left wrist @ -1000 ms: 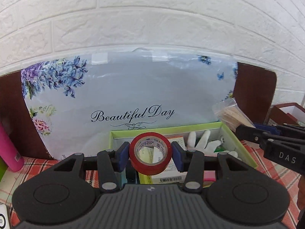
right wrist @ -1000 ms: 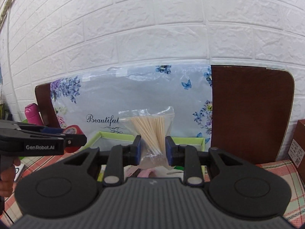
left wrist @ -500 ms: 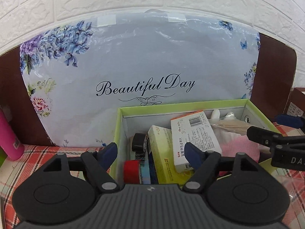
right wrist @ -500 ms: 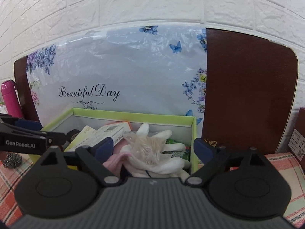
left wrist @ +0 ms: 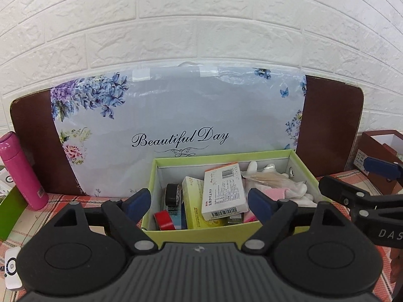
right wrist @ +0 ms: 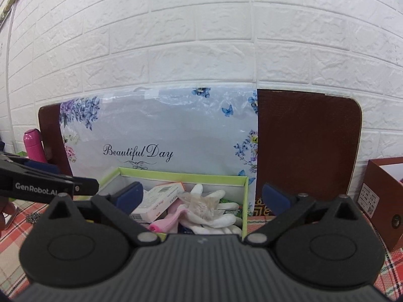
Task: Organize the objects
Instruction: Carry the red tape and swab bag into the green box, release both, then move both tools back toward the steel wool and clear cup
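Above the green box (left wrist: 302, 168), both grippers are seen spread wide with nothing between the pads. Left gripper (left wrist: 199, 202): blue pads well apart, no contact with any object. Right gripper (right wrist: 202, 197): same, released, nothing held or touched.

Box contents, left wrist view: red tape roll (left wrist: 164, 220) standing on edge at the near-left corner, black tape roll (left wrist: 172, 194) just behind it, yellow carton (left wrist: 199, 207) beside them, white medicine carton (left wrist: 224, 191) lying tilted across the top. Toothpick bag (left wrist: 267, 179) is lying on the white gloves (left wrist: 297, 188) at the right end, with a pink cloth (left wrist: 275, 193) in front of them.

Partly hidden: the near box wall is cut off by each gripper body. A blue item between the red tape and yellow carton cannot be identified. Carton print is too small to read.

View differences: both tape rolls are shown only by the left camera; in the right view that end of the box (right wrist: 181, 175) is blocked by the gripper's left finger. The toothpick bag (right wrist: 201, 205) is seen end-on in the right view, on the gloves (right wrist: 221, 220). A brown box (right wrist: 382, 196) is seen fuller in the right view, at far right. The pink bottle (left wrist: 21, 171) stands at far left on the checked cloth (left wrist: 47, 206). A floral "Beautiful Day" bag (left wrist: 176, 125) is propped behind the green box, against a brown board (right wrist: 307, 146).
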`<state>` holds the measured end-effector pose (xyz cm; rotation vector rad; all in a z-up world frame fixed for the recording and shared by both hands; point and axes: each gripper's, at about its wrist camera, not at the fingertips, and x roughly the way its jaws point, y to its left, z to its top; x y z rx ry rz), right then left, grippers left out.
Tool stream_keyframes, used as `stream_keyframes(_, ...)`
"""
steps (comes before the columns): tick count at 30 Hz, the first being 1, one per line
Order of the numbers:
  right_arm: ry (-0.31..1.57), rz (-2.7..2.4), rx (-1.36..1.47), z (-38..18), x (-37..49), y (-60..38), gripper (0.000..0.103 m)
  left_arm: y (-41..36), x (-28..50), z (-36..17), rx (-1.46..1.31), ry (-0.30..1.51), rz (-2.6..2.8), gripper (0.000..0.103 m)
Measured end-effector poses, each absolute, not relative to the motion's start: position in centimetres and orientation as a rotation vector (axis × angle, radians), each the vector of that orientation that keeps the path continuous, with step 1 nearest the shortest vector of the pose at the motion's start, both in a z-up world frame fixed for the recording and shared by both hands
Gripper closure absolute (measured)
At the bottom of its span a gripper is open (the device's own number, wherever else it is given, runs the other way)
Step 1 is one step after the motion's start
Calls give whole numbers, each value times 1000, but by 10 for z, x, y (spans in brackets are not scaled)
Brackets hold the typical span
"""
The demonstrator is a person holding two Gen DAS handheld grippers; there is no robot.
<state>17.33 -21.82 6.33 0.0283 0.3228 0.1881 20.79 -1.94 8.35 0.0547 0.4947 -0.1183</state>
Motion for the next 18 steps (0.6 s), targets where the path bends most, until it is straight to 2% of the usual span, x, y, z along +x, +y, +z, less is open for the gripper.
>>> stream_keyframes(2, 314, 189, 35, 68, 162, -220, 0, -19, 198, 87, 43, 492, -124, 13)
stream_keyframes(5, 296, 191, 52, 72, 140, -225, 0, -15, 180, 90, 12, 475, -139, 6)
stream_keyframes(11, 284, 172, 49, 70, 99, -232, 0, -12, 142, 80, 8, 452, -175, 6)
stream_keyframes(18, 313, 130, 31, 52, 60, -241, 0, -5, 121, 47, -112, 548, -212, 6)
